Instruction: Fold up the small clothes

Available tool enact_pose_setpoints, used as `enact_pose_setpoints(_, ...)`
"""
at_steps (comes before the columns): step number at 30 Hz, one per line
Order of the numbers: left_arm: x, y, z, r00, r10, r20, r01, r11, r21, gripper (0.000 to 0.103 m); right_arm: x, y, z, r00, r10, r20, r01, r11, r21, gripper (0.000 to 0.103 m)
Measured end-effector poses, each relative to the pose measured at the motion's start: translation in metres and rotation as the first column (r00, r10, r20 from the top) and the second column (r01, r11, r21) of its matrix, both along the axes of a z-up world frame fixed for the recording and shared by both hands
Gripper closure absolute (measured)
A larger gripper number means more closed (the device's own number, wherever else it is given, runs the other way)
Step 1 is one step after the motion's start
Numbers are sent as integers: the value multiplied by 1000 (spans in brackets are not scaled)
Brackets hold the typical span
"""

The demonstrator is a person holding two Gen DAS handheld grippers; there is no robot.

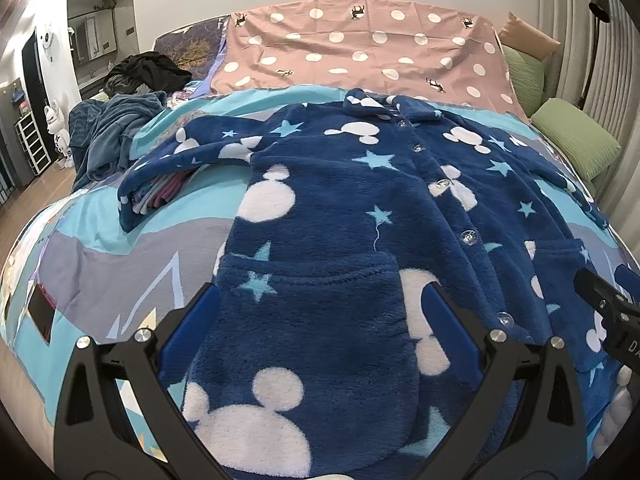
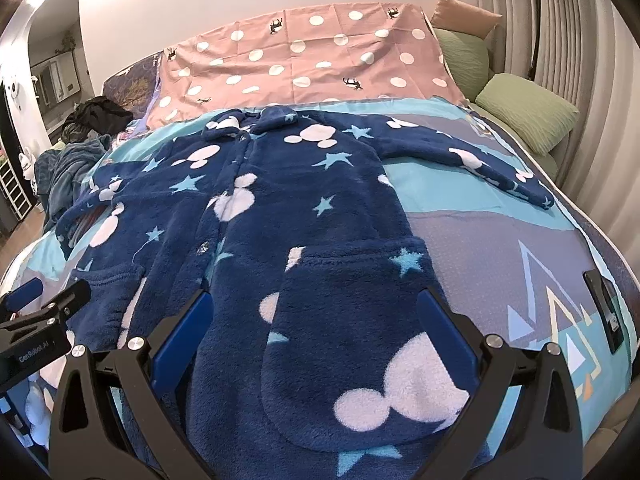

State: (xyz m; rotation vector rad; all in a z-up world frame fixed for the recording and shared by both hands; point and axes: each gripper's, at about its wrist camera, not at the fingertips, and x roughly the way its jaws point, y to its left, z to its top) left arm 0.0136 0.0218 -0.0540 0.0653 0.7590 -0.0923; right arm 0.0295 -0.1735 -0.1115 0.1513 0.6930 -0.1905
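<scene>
A small navy fleece robe (image 1: 340, 208) with white mouse heads and light blue stars lies flat, front up and buttoned, on the bed; it also shows in the right wrist view (image 2: 280, 208). My left gripper (image 1: 320, 312) is open, its jaws spread over the robe's left pocket near the hem. My right gripper (image 2: 314, 316) is open over the right pocket. The right gripper also shows at the edge of the left wrist view (image 1: 604, 292), and the left gripper at the edge of the right wrist view (image 2: 44, 300). Both sleeves lie spread outward.
The bed has a blue and grey patterned cover (image 1: 100, 240) and a pink dotted sheet (image 1: 360, 48) behind. Green pillows (image 2: 524, 116) lie at the right. A heap of dark clothes and a blue blanket (image 1: 112, 128) sits at the left. A dark phone (image 2: 604, 312) lies at the bed's right edge.
</scene>
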Motion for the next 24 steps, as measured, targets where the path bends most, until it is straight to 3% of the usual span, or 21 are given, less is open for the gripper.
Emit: enact_pose_setpoints(24,4,8,-7,1000,11,-10,-11,1000,-15,2,4,5,-5,1000,6,-9,-6,1000,1,1)
